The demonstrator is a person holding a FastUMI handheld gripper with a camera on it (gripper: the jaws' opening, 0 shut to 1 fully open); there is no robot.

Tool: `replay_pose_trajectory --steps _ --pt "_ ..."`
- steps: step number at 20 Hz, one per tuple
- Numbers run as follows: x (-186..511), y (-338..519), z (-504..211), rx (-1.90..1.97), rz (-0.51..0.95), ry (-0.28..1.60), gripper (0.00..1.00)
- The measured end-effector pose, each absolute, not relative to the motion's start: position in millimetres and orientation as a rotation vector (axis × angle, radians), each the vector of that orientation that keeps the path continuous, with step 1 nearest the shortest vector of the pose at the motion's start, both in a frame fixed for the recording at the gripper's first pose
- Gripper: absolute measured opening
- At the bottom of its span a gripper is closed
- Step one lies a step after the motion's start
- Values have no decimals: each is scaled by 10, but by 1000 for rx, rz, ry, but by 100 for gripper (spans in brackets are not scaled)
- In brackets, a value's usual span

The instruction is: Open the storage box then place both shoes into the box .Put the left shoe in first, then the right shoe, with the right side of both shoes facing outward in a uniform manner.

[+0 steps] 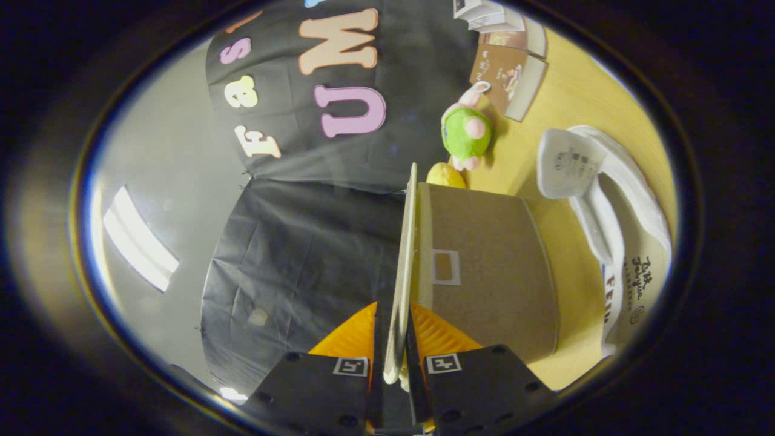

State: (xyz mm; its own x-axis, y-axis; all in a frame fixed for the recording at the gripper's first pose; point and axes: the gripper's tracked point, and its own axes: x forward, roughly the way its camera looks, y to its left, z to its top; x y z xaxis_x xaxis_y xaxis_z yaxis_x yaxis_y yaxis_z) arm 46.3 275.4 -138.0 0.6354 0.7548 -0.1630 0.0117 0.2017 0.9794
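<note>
The view is rolled sideways. The brown fabric storage box (490, 272) stands on the wooden table (575, 103), with a small label window on the side facing me. Its thin pale lid (407, 242) is seen edge-on, lifted away from the box body and running straight out from between my fingers. My gripper (393, 327) is shut on the lid's near edge, one finger on each face. White shoes (629, 242) with dark lettering lie on the table just past the box's far side; how they face is unclear.
A green and pink plush toy (466, 130) sits on the table beyond the box, and a yellow object (446, 175) peeks out behind the box's corner. Books (511, 75) lie further back. The black cloth wall (303, 242) hangs on the lid's other side.
</note>
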Motion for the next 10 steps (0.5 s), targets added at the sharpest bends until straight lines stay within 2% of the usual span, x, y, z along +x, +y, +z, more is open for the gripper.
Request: replay_pose_trajectory --steps 10 --pt "385 3746 -492 1010 807 673 22"
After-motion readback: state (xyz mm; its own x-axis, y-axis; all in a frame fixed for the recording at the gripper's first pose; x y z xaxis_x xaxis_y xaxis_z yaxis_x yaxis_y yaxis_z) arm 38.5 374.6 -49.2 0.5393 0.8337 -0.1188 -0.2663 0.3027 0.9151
